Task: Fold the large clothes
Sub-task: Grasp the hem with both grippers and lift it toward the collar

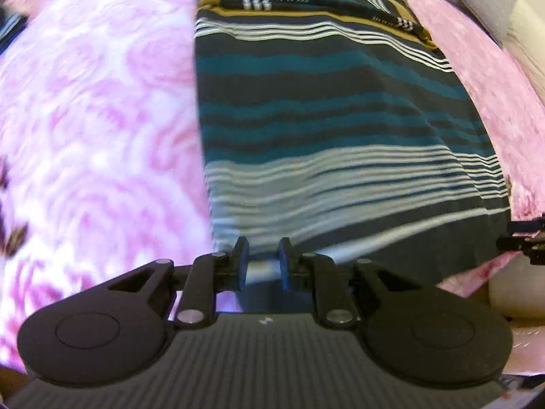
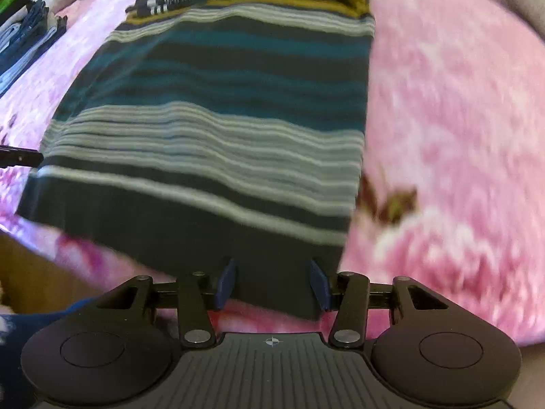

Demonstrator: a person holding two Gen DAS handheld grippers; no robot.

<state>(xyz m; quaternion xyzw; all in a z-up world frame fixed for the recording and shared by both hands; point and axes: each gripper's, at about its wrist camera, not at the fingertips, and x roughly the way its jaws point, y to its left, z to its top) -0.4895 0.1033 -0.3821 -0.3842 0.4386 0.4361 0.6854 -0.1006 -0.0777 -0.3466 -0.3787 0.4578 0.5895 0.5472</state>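
**Striped garment held at its near hem by both grippers**

Striped garment [image 1: 340, 109] lies spread on the pink floral blanket [image 1: 95, 119], one piece only, with dark, teal, white and mustard bands. Its long axis runs straight away from both sets of jaws, and the stripes cross that axis; the mustard-trimmed end points to the far side, the plain dark hem to the near side.

Left gripper [image 1: 263, 263]: the blue pads stand close together, and a pale fold of the near hem sits between them, so they appear to be pinching it, though blur makes the contact hard to confirm. The rest of the garment stretches ahead of these jaws and off to their right; bare blanket fills their left.

Right gripper [image 2: 272, 284]: the jaws stand moderately spread with the dark corner of the hem filling the gap, each blue pad against an edge of the cloth. The garment extends ahead and to the left of these jaws; blanket lies to their right.

Two grippers are visible in all. A stack of folded clothes [image 2: 24, 34] sits well beyond the right jaws, far to their left.
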